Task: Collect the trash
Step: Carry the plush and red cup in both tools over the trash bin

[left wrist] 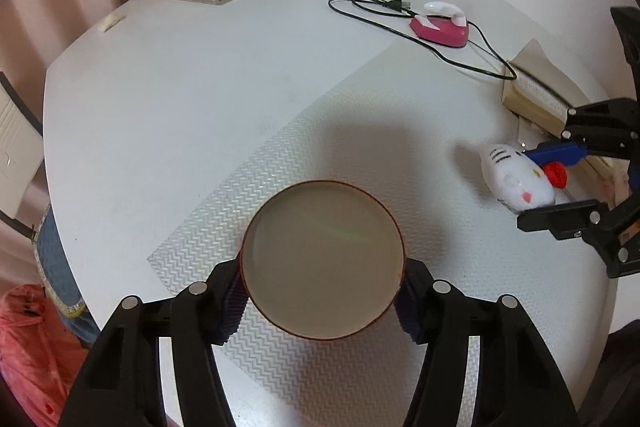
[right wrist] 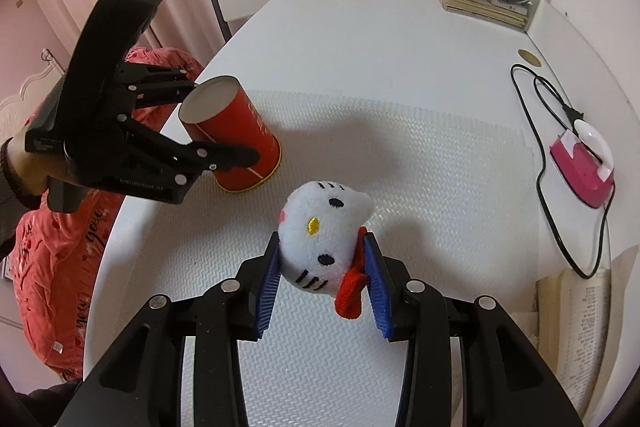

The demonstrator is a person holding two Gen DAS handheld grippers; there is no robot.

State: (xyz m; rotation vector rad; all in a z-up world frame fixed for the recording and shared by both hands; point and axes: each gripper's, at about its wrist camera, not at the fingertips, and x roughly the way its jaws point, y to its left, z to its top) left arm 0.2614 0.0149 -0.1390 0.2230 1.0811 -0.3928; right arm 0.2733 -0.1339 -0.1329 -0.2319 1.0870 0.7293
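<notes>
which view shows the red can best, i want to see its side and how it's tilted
The right wrist view. There the red can shows its red side wall and pale open end, tilted, clamped by the left gripper. The left wrist view looks straight into the can, showing only its pale interior and thin red rim between the fingers.

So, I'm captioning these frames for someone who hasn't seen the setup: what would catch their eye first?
Probably the white cat plush toy with its red bow, squeezed between the blue pads of the right gripper above the textured mat. Next, the red cylindrical can, open end up, clamped in the left gripper near the table's left edge. Far right on the table lies a pink device with a looping black cord.
</notes>
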